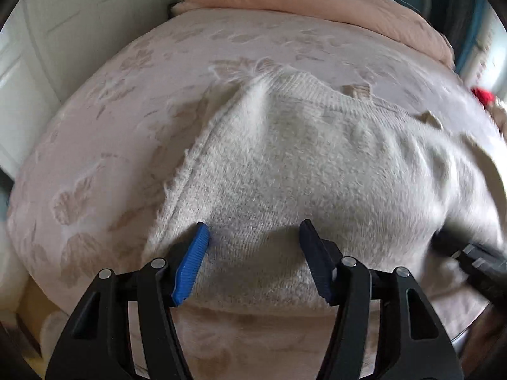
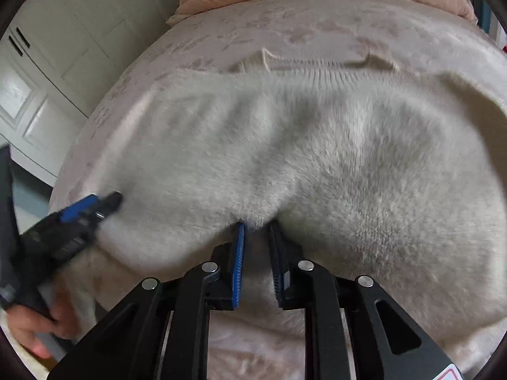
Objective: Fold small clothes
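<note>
The left gripper (image 1: 253, 237) stood about half open, its jaws over the fluffy cream knitted sweater (image 1: 285, 171) without gripping it. The right gripper (image 2: 258, 231) was nearly closed, a narrow gap showing, sweater fuzz at its tips; grip uncertain. The sweater lay spread on the pale pink floral bedspread (image 1: 133, 101), a peach quilt (image 1: 301, 3) at twelve o'clock.

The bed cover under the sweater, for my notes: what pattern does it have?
Pale pinkish bed cover with a tone-on-tone leaf pattern, clearest in the left wrist view.
</note>
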### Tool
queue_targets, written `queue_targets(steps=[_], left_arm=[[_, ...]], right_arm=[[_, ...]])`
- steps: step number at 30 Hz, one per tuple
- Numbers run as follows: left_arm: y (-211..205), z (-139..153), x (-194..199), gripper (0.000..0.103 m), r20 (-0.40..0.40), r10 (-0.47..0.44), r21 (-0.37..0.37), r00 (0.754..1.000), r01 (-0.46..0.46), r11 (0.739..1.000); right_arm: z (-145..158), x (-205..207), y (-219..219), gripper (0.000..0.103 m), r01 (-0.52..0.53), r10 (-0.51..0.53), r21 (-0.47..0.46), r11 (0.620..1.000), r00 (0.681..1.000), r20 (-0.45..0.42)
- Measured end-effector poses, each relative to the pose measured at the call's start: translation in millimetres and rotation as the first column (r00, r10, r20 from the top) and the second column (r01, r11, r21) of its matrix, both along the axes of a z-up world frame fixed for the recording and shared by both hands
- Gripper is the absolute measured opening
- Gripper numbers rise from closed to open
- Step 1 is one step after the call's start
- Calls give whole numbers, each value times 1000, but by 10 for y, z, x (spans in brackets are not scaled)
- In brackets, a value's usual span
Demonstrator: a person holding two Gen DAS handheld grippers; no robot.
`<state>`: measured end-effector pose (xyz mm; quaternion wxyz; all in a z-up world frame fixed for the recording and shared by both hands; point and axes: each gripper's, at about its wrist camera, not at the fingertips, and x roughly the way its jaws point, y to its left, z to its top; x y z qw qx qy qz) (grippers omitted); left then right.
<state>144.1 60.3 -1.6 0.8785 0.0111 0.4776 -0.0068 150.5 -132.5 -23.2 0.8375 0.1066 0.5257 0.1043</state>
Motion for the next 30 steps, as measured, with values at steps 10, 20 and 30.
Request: queue_targets(steps=[10, 20, 30], left_arm=[[10, -1, -4, 59, -13, 13, -10, 1000, -13, 1000], [25, -9, -45, 59, -8, -9, -15, 1000, 9, 1000], [5, -29, -49, 59, -4, -12, -1, 1000, 12, 1000]], right_arm=[[15, 232, 476, 18, -45, 44, -26, 999, 999, -28], [105, 107, 595, 11, -54, 54, -2, 999, 998, -20], [-63, -177, -434, 7, 143, -138, -166, 976, 990, 38]])
